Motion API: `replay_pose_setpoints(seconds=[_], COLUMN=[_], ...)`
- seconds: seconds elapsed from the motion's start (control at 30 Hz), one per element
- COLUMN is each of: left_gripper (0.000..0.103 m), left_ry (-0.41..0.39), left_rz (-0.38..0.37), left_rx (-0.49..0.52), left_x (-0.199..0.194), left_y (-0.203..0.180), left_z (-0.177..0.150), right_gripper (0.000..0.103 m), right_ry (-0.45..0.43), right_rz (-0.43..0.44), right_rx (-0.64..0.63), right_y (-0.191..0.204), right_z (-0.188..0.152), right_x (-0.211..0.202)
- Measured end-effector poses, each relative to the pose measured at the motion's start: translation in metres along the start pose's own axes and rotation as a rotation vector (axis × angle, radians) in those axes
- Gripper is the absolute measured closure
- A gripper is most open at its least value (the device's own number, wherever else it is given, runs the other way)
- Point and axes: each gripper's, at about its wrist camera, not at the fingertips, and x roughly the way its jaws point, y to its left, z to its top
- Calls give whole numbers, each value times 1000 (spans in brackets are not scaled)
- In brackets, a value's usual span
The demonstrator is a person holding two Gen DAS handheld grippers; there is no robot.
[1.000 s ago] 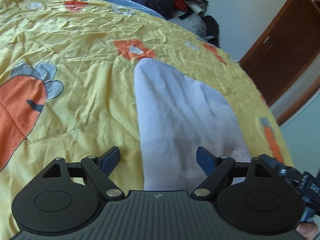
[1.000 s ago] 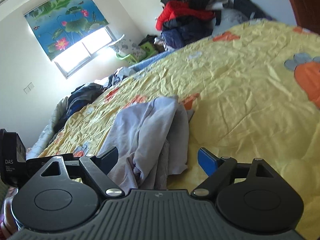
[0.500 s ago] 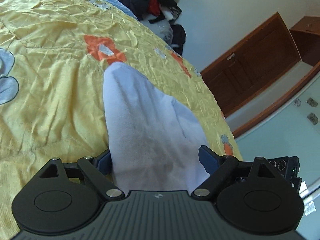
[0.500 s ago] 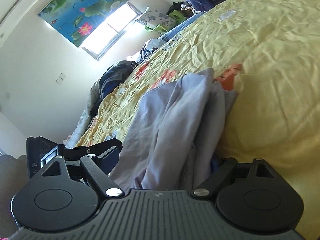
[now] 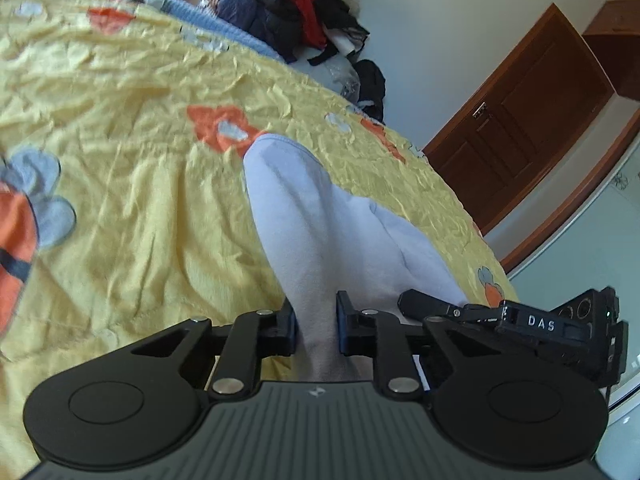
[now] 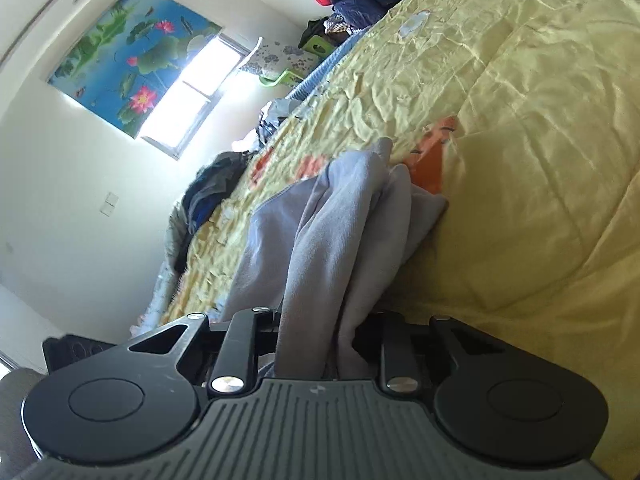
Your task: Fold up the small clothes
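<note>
A small pale lilac garment (image 5: 320,232) lies on a yellow bedspread (image 5: 132,184) with orange carrot prints. My left gripper (image 5: 316,330) is shut on the garment's near edge, and the cloth stretches away from its jaws. In the right wrist view the same garment (image 6: 340,224) lies bunched in folds. My right gripper (image 6: 320,344) is shut on another part of its near edge. The right gripper's body (image 5: 540,324) shows at the right of the left wrist view, close beside the left one.
A heap of dark and red clothes (image 5: 296,12) lies at the bed's far end. A brown wooden door (image 5: 528,120) stands to the right. A window with a lotus blind (image 6: 132,72) and more clothes (image 6: 212,188) lie beyond the bed.
Both grippers were open around the garment's edge a second ago. Both have closed on the cloth, and the two have come closer together.
</note>
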Motion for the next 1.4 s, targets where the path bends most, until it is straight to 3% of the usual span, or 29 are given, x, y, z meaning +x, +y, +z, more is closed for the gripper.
replay_pose_setpoints(seconds=[0.13,0.3,0.4,0.5,0.57,0.67,0.73,0.87,1.0,1.07,1.1,1.17,1.2,1.23,1.4], left_gripper=[85,85,85,85,84,80,71,67,41,37,37,43,68,79,85], left_ry=[-58,-91,-55,40,45,49,63,81,96,93,96,102,109,119,163], left_rz=[47,84,121,145,148,122,106,75,13,-19,-27,-22,-2,12,-25], left_rx=[87,94,60,-3,-17,-92,-152,-199,-234,-245,-244,-213,-190,-180,-321], left_x=[-20,-40,-38,-27,-25,-28,-31,-43,-60,-66,-67,-67,-67,-67,-81], left_y=[-9,0,12,28,33,40,47,50,49,46,44,36,31,29,38], left_z=[12,34,39,28,20,17,16,6,-18,-28,-32,-35,-35,-34,-34], right_gripper=[76,77,77,76,74,60,48,45,45,45,48,67,82,82,83], right_ry=[-5,-11,12,58,69,60,59,106,162,166,165,163,161,152,126], right_rz=[27,76,50,-38,-74,-92,-94,-51,20,21,12,-22,-29,-21,114], right_rx=[-41,-72,-106,-128,-135,-75,-58,-54,-59,-88,-96,-86,-67,-40,120], right_y=[23,45,53,53,51,42,38,34,33,36,37,37,34,31,19], right_z=[5,15,15,6,-2,-6,-9,-24,-46,-54,-57,-57,-57,-57,-62], right_x=[10,26,41,56,55,45,34,14,-5,-12,-14,-14,-14,-15,-35])
